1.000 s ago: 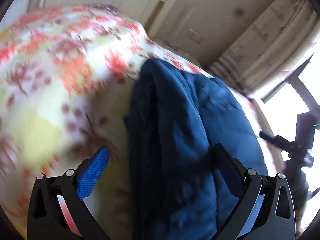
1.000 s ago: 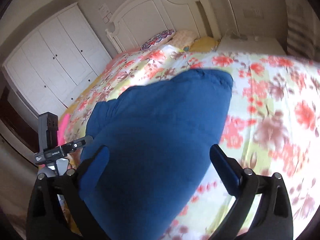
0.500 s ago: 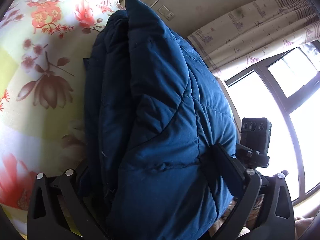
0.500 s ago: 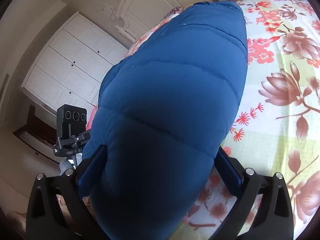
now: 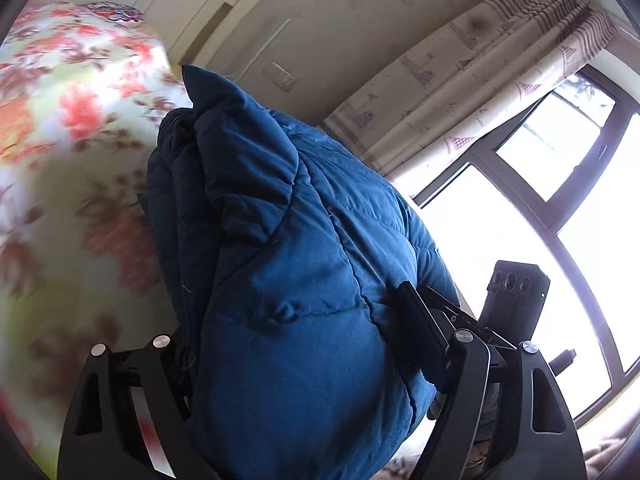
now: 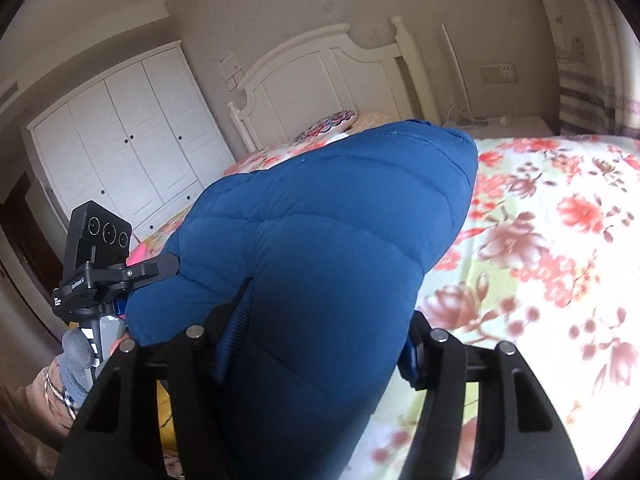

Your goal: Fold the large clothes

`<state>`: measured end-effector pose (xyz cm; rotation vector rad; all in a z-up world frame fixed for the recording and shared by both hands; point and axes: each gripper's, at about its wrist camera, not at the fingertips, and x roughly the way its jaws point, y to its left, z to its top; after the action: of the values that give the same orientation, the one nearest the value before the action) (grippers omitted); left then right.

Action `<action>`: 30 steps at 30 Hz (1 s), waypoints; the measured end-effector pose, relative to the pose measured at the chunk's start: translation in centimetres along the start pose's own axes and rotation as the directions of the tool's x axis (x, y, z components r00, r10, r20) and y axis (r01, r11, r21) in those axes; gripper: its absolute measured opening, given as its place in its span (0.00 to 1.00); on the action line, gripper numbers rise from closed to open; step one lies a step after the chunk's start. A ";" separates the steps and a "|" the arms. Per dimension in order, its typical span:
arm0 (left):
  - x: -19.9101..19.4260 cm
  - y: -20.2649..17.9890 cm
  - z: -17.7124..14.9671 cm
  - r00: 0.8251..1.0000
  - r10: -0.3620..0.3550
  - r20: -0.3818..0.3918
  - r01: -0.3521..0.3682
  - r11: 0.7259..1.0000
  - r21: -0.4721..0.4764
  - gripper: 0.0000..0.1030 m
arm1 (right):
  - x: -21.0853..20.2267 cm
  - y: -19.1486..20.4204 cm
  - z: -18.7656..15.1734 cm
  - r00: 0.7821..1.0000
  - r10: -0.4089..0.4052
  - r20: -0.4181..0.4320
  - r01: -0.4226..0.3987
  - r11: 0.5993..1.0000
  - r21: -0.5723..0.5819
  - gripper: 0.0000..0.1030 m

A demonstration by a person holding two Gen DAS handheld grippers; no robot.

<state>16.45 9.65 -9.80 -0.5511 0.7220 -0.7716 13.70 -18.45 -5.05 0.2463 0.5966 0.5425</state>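
A thick blue quilted jacket (image 5: 280,220) lies bunched in a fold on the flowered bed cover (image 5: 72,160). My left gripper (image 5: 292,320) straddles one end of it, and its jaws are closing. The right pad dents the padding, while the left pad is hidden behind the cloth. In the right wrist view the same jacket (image 6: 340,208) bulges up between the fingers of my right gripper (image 6: 328,308). Its jaws are closing too, and both pads press into the fabric. The bed cover (image 6: 560,220) spreads to the right.
A white headboard (image 6: 328,76) and a patterned pillow (image 6: 328,124) stand at the bed's far end, with a white wardrobe (image 6: 128,152) to the left. A curtain (image 5: 480,80) and a bright window (image 5: 560,200) are on the other side. A gloved hand (image 6: 76,356) holds the left tool.
Both grippers moved in over the jacket with wide jaws, then narrowed onto it. Both views have since tilted up, showing more of the room.
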 end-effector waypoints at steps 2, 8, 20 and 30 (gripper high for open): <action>2.6 -0.6 2.1 1.000 -0.025 0.006 0.025 1.000 0.002 0.71 | -0.7 -1.4 1.7 0.998 -0.048 0.028 0.049 0.998 -0.027 0.57; 10.7 -2.9 8.2 0.999 -0.037 0.006 0.037 0.999 0.033 0.70 | -0.8 -7.8 7.3 0.987 -0.138 0.084 0.138 0.990 0.000 0.57; 17.5 -1.5 6.9 0.980 0.157 -0.125 -0.156 0.988 0.017 0.89 | -1.1 -12.5 5.5 0.882 -0.468 0.064 0.463 0.883 0.071 0.86; 12.8 -9.9 12.8 0.931 0.330 0.156 -0.361 0.898 0.251 0.96 | 9.1 -2.5 1.8 0.864 -0.503 -0.011 0.459 0.798 -0.391 0.83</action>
<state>28.33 -3.94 0.17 -0.1987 0.5764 -0.4913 22.15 -15.68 -8.74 -0.3064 0.6258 0.1620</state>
